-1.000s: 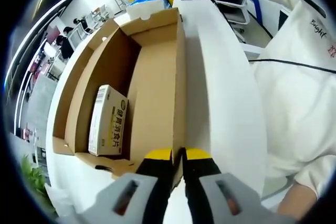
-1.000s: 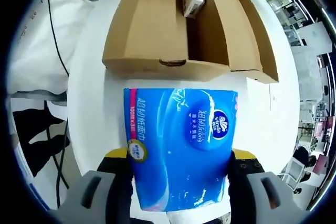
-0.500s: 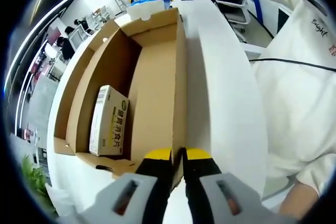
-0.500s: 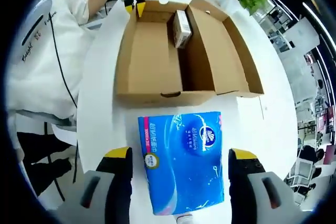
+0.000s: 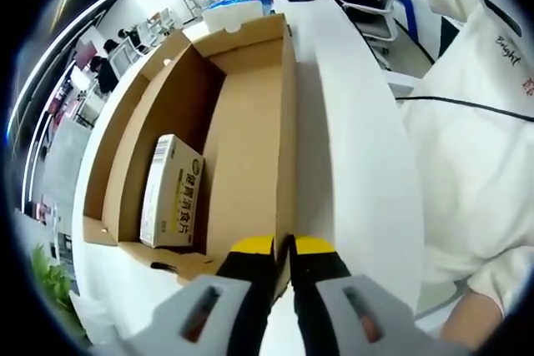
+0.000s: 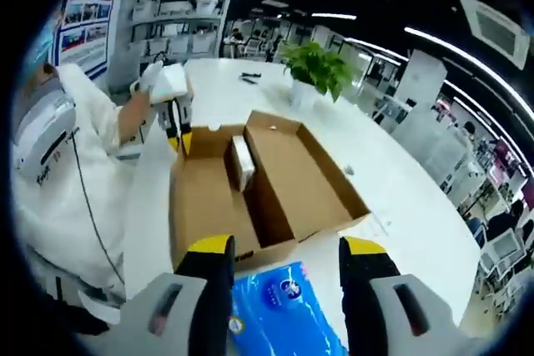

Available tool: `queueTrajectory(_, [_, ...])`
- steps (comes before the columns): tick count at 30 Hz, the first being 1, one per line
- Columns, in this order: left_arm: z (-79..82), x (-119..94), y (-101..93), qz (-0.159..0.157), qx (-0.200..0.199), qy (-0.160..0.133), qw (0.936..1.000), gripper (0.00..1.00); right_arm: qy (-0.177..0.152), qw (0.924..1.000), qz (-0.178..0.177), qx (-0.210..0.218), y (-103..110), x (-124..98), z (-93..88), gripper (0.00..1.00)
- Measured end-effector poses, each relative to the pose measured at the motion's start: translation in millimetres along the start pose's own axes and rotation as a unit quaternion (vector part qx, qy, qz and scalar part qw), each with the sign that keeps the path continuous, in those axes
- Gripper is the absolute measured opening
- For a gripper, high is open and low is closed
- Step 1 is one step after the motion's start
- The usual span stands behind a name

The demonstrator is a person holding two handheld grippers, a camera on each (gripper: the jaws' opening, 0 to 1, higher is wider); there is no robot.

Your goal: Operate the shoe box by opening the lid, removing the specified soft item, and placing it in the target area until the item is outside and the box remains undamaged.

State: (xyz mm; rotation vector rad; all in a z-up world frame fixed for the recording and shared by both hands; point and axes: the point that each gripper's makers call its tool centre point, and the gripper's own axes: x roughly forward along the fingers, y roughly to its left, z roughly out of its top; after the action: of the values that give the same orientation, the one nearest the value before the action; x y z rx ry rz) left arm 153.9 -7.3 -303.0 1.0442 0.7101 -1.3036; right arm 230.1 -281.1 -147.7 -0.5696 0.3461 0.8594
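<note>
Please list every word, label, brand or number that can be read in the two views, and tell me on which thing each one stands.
"Bright": on the chest of the person's white top.
Chinese characters in green on the small box inside the shoe box: too small to read for certain.
Barcode and fine print on that small box: not readable.
Round white logo on the blue tissue pack: blurred, not readable.
Wall posters: too small to read.

Plain brown cardboard shoe box (image 6: 275, 189) on glossy white table (image 6: 400, 198). Inside the box: cream carton (image 5: 171, 192), green printed characters. Just outside the box: blue plastic tissue pack (image 6: 279, 314), white logo. Beyond the box: green leafy plant (image 6: 315, 66). Jaw tips yellow over black.
</note>
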Motion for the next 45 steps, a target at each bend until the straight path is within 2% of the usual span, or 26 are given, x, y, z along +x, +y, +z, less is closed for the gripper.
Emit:
queueTrajectory(1, [0.3, 0, -0.5, 0.002, 0.006, -0.001, 1.0, 0.06, 0.005, 0.9998, -0.017, -0.003, -5, 3, -2.8, 0.49])
queueTrajectory(2, [0.1, 0, -0.4, 0.003, 0.005, -0.002, 1.0, 0.06, -0.001, 0.9999, -0.011, -0.005, -3, 6, -3.8, 0.49])
queueTrajectory(6, [0.1, 0, 0.5, 0.003, 0.003, -0.007, 1.0, 0.06, 0.005, 0.9992, -0.036, 0.018, -16, 17, -13.6, 0.51])
queueTrajectory(8, [0.5, 0, 0.4, 0.002, 0.0, -0.009, 1.0, 0.06, -0.014, 0.998, -0.049, 0.038, -18, 18, -10.5, 0.55])
queueTrajectory(9, [0.5, 0, 0.4, 0.001, 0.001, -0.009, 1.0, 0.06, -0.022, 0.9961, -0.07, 0.05, -25, 17, -8.8, 0.55])
queueTrajectory(10, [0.5, -1, 0.6, 0.0, 0.0, -0.008, 1.0, 0.06, -0.046, 0.9939, -0.08, 0.06, -28, 17, -2.6, 0.54])
queueTrajectory(12, [0.5, -1, 0.6, -0.002, -0.001, -0.006, 1.0, 0.05, -0.059, 0.9905, -0.097, 0.078, -34, 14, -0.9, 0.49])
queueTrajectory(13, [0.4, -1, 0.5, -0.002, 0.0, -0.005, 1.0, 0.05, -0.079, 0.9865, -0.109, 0.093, -40, 12, 3.2, 0.5])
queueTrajectory(15, [0.5, -1, -0.1, -0.002, 0.0, -0.004, 1.0, 0.05, -0.101, 0.9782, -0.106, 0.147, -42, 8, 6.0, 0.52])
queueTrajectory(17, [0.6, -1, 0.2, -0.001, 0.002, -0.007, 1.0, 0.05, -0.132, 0.972, -0.09, 0.173, -38, 5, 15.7, 0.55])
queueTrajectory(19, [1.0, -1, 0.3, -0.003, -0.005, -0.012, 0.9999, 0.05, -0.15, 0.962, -0.102, 0.204, -39, 0, 22.1, 0.55])
queueTrajectory(22, [0.7, -2, 0.6, -0.004, -0.008, -0.012, 0.9999, 0.05, -0.167, 0.9527, -0.133, 0.216, -41, -7, 29.0, 0.51])
queueTrajectory(23, [0.7, -2, 0.8, -0.004, -0.008, -0.012, 0.9999, 0.05, -0.166, 0.9536, -0.132, 0.214, -37, -8, 29.9, 0.53])
queueTrajectory(25, [0.3, -2, 1.5, -0.002, -0.007, -0.013, 0.9999, 0.05, -0.183, 0.9484, -0.131, 0.224, -29, -10, 36.7, 0.56])
queueTrajectory(28, [0.5, -2, 1.7, -0.002, -0.005, -0.014, 0.9999, 0.05, -0.182, 0.9477, -0.151, 0.215, -24, -13, 38.8, 0.57])
queueTrajectory(29, [0.4, -2, 1.7, -0.001, -0.004, -0.015, 0.9999, 0.06, -0.184, 0.9482, -0.167, 0.197, -25, -15, 40.0, 0.57])
queueTrajectory(31, [0.6, -2, 1.2, 0.0, 0.006, -0.017, 0.9998, 0.05, -0.196, 0.9498, -0.157, 0.186, -17, -14, 45.1, 0.56])
queueTrajectory(34, [0.8, -2, 0.7, 0.001, 0.01, -0.019, 0.9998, 0.05, -0.174, 0.9509, -0.161, 0.199, -13, -10, 40.7, 0.5])
queueTrajectory(35, [1.0, -2, 0.5, 0.001, 0.01, -0.018, 0.9998, 0.05, -0.186, 0.947, -0.168, 0.2, -14, -13, 44.1, 0.49])
queueTrajectory(36, [0.9, -2, 0.3, 0.002, 0.008, -0.017, 0.9998, 0.05, -0.222, 0.9391, -0.161, 0.207, -10, -16, 53.7, 0.48])
queueTrajectory(37, [0.9, -2, 0.4, 0.003, 0.008, -0.017, 0.9998, 0.05, -0.225, 0.9395, -0.155, 0.206, -8, -16, 54.3, 0.5])
queueTrajectory(38, [0.9, -2, 0.6, 0.002, 0.007, -0.016, 0.9999, 0.05, -0.23, 0.9355, -0.132, 0.234, -2, -13, 55.6, 0.53])
queueTrajectory(39, [0.9, -2, 0.6, -0.001, 0.006, -0.014, 0.9999, 0.05, -0.227, 0.9338, -0.124, 0.247, -1, -11, 54.6, 0.56])
queueTrajectory(41, [0.7, -2, 0.9, -0.005, 0.007, -0.014, 0.9999, 0.05, -0.218, 0.9371, -0.136, 0.236, -3, -11, 53.3, 0.61])
queueTrajectory(43, [0.8, -1, 0.4, -0.007, 0.002, -0.012, 0.9999, 0.05, -0.206, 0.9386, -0.149, 0.234, -2, -13, 50.5, 0.61])
queueTrajectory(45, [0.9, -1, 0.0, -0.005, 0.005, -0.011, 0.9999, 0.05, -0.203, 0.9357, -0.145, 0.249, 0, -14, 49.9, 0.58])
